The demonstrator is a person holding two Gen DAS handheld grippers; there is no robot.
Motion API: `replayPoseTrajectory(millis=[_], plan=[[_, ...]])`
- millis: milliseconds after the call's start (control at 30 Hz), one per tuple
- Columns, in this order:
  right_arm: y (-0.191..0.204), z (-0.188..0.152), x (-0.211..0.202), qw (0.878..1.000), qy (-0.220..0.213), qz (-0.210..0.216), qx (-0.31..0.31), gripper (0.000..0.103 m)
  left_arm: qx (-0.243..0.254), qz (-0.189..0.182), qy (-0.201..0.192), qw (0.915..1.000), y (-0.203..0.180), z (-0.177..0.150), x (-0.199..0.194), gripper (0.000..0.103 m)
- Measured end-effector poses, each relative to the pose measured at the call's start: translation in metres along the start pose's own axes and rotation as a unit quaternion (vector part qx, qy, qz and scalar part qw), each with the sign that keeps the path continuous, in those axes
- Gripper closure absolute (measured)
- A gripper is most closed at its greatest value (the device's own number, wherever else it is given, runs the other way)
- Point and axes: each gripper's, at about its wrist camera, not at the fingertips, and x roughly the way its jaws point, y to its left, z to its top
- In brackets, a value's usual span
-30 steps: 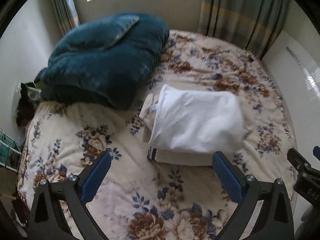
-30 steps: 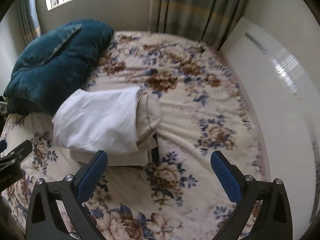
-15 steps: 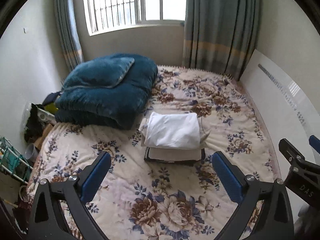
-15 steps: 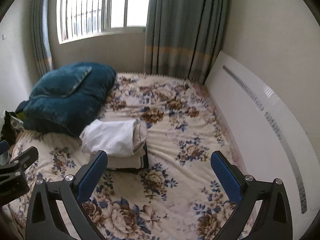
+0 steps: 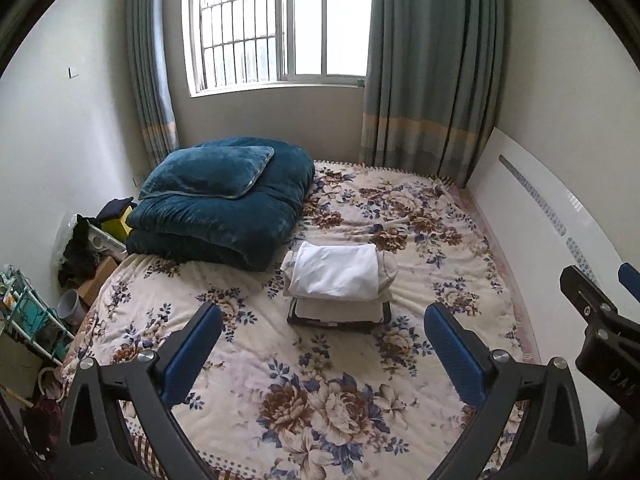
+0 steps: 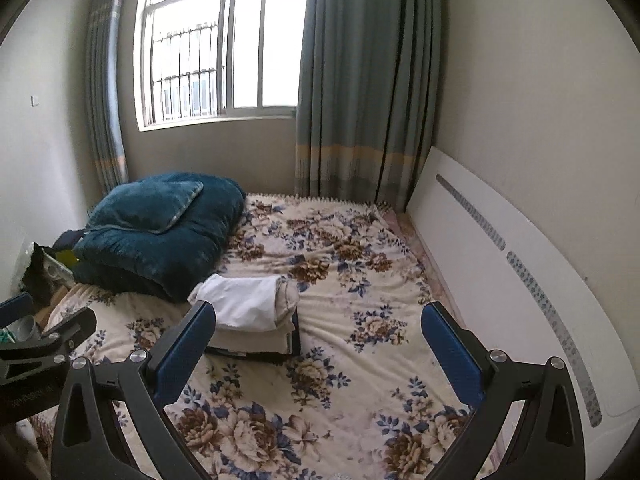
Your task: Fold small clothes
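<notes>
A stack of folded clothes (image 5: 338,284) lies in the middle of the floral bed (image 5: 320,380). A white garment (image 5: 336,270) is on top, a cream one under it and a dark one at the bottom. The stack also shows in the right wrist view (image 6: 252,312). My left gripper (image 5: 326,344) is open and empty, held well back from the stack above the bed's near part. My right gripper (image 6: 320,344) is open and empty, to the right of the stack and apart from it.
A folded teal quilt with a pillow (image 5: 220,204) lies at the bed's far left. A white panel (image 6: 520,280) leans on the right wall. Clutter and a rack (image 5: 32,312) stand left of the bed. Window and curtains (image 5: 424,64) are behind.
Both grippers have pulled back and up from the stack, which looks much smaller now. More of the room, window and curtains has come into view. The stack has not moved.
</notes>
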Motion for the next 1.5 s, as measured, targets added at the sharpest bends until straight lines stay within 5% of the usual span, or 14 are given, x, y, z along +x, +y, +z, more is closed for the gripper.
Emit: replayPoseTrajectory(millis=[367,1500], plan=[[-0.004,-0.005,-0.045,1.000,-0.009,0.023,0.000,0.000,-0.005,0.003,-0.019,0.9998,-0.001,-0.011,-0.034,0.000],[0.001,-0.008,-0.040,0.999,0.001,0.042,-0.009,0.000,-0.028,0.032,-0.037,0.9984,0.013,-0.016,-0.053,0.000]])
